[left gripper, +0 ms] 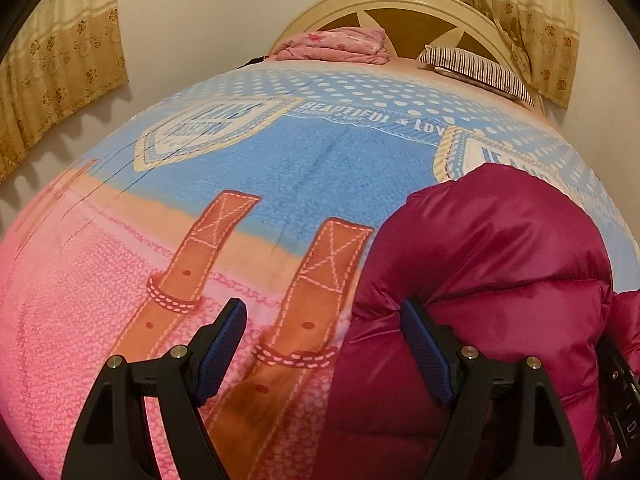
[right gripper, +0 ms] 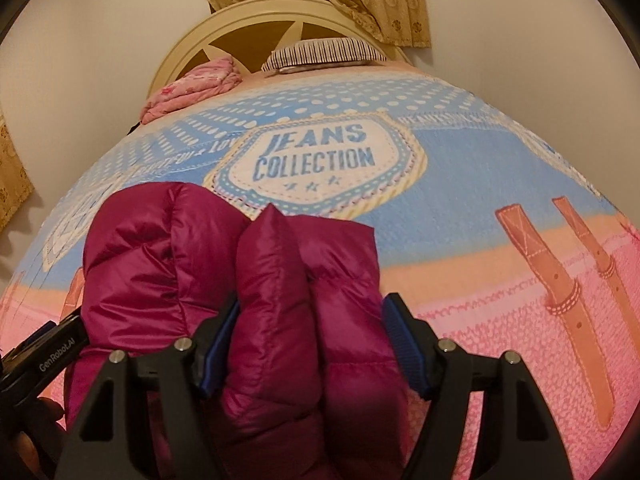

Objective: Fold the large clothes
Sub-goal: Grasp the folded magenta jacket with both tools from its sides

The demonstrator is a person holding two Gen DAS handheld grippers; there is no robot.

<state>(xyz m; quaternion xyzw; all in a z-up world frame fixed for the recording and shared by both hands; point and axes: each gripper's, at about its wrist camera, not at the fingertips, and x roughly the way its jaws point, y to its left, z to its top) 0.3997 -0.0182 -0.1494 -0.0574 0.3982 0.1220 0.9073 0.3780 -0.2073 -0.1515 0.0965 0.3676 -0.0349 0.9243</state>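
Note:
A magenta puffer jacket [right gripper: 224, 264] lies bunched on the bed's printed cover [right gripper: 460, 216]. In the right wrist view my right gripper [right gripper: 312, 332] has its jaws wide apart with a thick fold of the jacket between the blue pads [right gripper: 218, 344]; the pads touch its sides without squeezing it flat. In the left wrist view the jacket [left gripper: 492, 264] sits at the right. My left gripper [left gripper: 324, 340] is open at the jacket's left edge, with its right pad [left gripper: 424, 344] against the fabric and the left pad over the bare cover. The left gripper's body also shows in the right wrist view [right gripper: 48, 348].
The bed cover [left gripper: 280, 168] is blue, orange and pink with belt prints. A folded pink cloth [left gripper: 340, 44] and a striped pillow [left gripper: 476, 68] lie by the cream headboard [left gripper: 400, 0]. Curtains [left gripper: 60, 64] hang on both sides.

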